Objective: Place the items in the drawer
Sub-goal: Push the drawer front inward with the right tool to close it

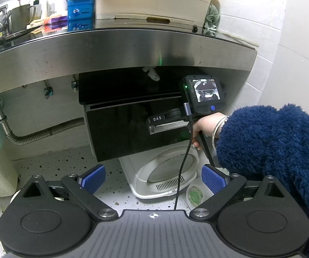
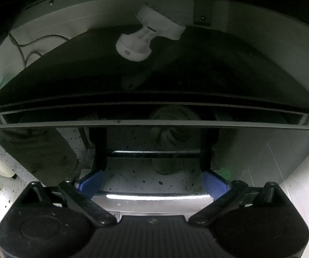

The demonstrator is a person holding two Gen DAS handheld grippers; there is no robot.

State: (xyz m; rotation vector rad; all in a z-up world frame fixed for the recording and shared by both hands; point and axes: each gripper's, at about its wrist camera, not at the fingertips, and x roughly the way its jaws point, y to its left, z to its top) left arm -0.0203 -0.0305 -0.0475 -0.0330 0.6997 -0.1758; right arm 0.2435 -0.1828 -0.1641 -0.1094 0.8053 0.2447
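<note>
1. The left gripper [image 1: 153,179] hangs low over the speckled floor [image 1: 72,161], its blue pads [image 1: 94,179] set wide apart with nothing between them; the jaws are open.
2. The right gripper [image 2: 153,183] sits right up against the black drawer [image 1: 130,129] under the steel counter [image 1: 111,51]; its jaws are spread, the blue pads [image 2: 90,182] standing at either end of the chrome handle [image 2: 152,196], which lies between them; whether they touch it I cannot tell.
3. The drawer front stands slightly out from the cabinet, a narrow gap showing along its top edge; in the right wrist view dim shapes show inside, too dark to name.
4. A white appliance [image 1: 165,172] lies on the floor below the drawer; a white fitting [image 2: 148,34] hangs under the counter above it.
</note>
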